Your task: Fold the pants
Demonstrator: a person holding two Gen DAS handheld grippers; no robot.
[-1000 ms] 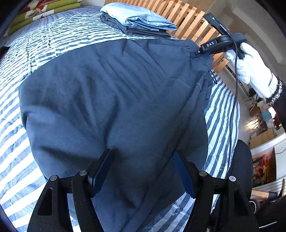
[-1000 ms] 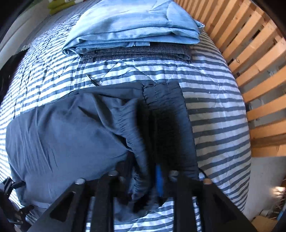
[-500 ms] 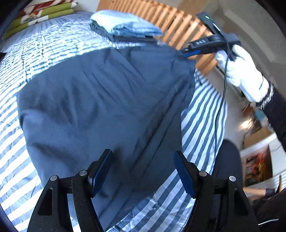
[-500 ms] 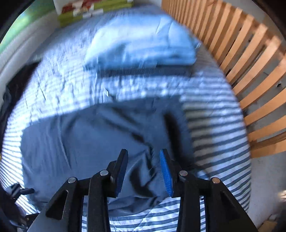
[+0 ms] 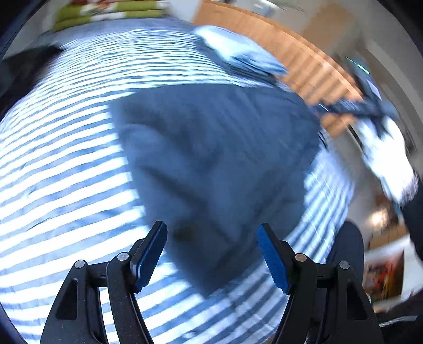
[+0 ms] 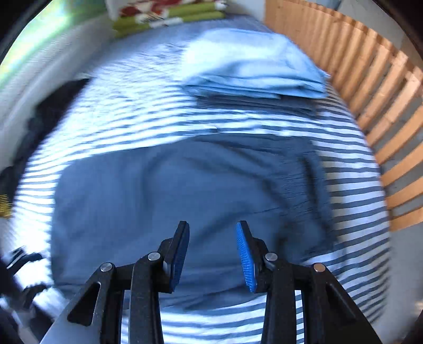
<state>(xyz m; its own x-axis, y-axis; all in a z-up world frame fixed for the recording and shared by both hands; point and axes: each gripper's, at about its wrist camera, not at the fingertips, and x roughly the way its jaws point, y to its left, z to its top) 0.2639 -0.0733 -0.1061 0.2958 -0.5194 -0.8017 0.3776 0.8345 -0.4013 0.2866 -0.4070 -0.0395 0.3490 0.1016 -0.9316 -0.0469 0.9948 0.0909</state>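
Dark blue pants (image 5: 211, 148) lie folded flat on the blue-and-white striped duvet (image 5: 66, 158). My left gripper (image 5: 211, 227) hovers open above their near edge, with nothing between its blue pads. In the right wrist view the pants (image 6: 171, 185) spread across the middle, their gathered waistband towards the right. My right gripper (image 6: 212, 225) stands open above them and holds nothing. The left wrist view also shows the right gripper (image 5: 351, 105), blurred, in a white-gloved hand (image 5: 386, 150) beyond the pants' far right corner.
A stack of folded clothes (image 6: 253, 66), light blue over dark, lies on the bed beyond the pants. A wooden slatted frame (image 6: 370, 79) runs along the right side. Green and red cushions (image 6: 164, 16) sit at the far end, and a dark garment (image 6: 53, 111) lies at the left.
My right gripper has let go of the waistband it was shut on, opened and lifted away. Both grippers have pulled back from the pants, which now lie smaller in both views.
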